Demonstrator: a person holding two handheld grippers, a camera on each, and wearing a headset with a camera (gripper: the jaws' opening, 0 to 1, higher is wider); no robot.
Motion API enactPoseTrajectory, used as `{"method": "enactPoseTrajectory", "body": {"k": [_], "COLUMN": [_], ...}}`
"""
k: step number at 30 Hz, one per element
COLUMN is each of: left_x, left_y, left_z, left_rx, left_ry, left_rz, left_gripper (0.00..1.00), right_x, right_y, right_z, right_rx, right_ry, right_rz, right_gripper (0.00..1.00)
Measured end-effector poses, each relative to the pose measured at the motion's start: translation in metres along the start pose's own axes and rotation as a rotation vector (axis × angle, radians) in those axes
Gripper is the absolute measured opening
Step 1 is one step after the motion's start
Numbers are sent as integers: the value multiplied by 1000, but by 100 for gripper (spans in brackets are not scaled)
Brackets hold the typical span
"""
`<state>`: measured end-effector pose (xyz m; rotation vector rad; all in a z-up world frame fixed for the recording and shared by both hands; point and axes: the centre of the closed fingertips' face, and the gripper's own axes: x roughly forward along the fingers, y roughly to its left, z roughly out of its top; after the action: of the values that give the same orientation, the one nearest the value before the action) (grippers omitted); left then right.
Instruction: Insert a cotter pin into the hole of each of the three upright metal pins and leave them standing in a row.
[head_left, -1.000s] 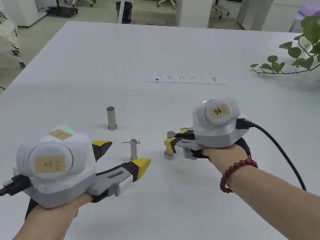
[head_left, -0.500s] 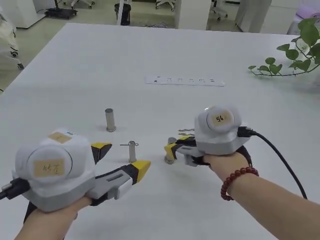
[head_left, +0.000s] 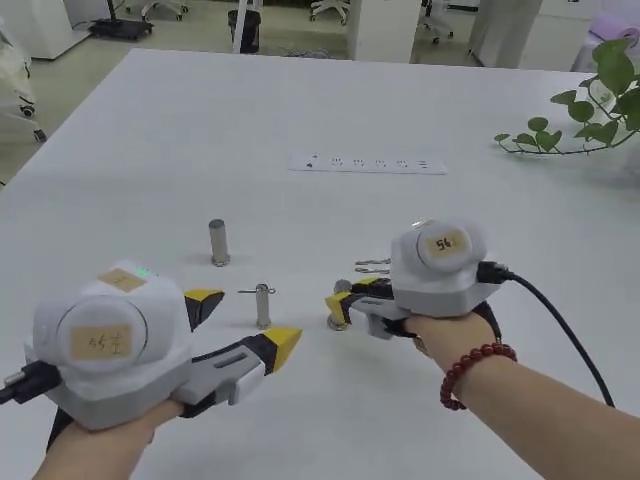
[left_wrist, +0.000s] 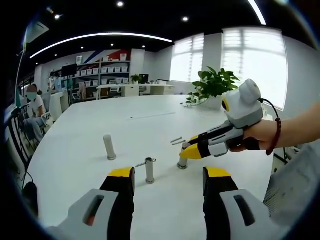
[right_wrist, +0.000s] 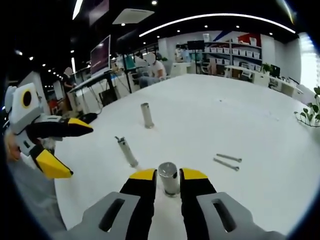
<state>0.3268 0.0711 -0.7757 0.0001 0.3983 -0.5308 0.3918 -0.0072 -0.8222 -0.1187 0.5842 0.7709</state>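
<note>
Right gripper (right_wrist: 168, 174): fingers (right_wrist: 144, 176) closed on the right metal pin (right_wrist: 169, 181), steadying it for insertion, I reckon. Two loose cotter pins (right_wrist: 227, 161) on the desk (right_wrist: 210, 115) at its 2 o'clock. Left gripper (left_wrist: 169, 172) wide open and empty, facing the middle metal pin (left_wrist: 149, 170), already cottered. Far metal pin (left_wrist: 109, 146) at 11 o'clock is bare.

Head camera looks down — gripper cameras (low, converging) share middle pin (head_left: 262, 305).

Left gripper (head_left: 245, 318) is held with jaws spread wide; right gripper (head_left: 350, 292) is closed around a metal pin (right_wrist: 169, 180).
</note>
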Motion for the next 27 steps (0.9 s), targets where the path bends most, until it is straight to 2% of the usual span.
{"method": "enactPoseTrajectory", "body": {"k": [3,14,19,27], "left_x": [0,1,1,0], "left_y": [0,-3,-3,-1], "left_z": [0,3,2,4], "left_rx": [2,3,3,-2], "left_ry": [0,-10,-9,-19], "left_rz": [0,-8,-8,-5], "left_gripper": [54,56,57,61], "right_x": [-3,-22,-29,-35], "right_y": [1,-6,-15,-39], "right_z": [2,17,23,28], "right_rx": [-16,-17,-29,-56], "right_ry": [4,-17,-11,17], "right_rz": [7,42,42,41], "right_gripper": [26,31,31,30]}}
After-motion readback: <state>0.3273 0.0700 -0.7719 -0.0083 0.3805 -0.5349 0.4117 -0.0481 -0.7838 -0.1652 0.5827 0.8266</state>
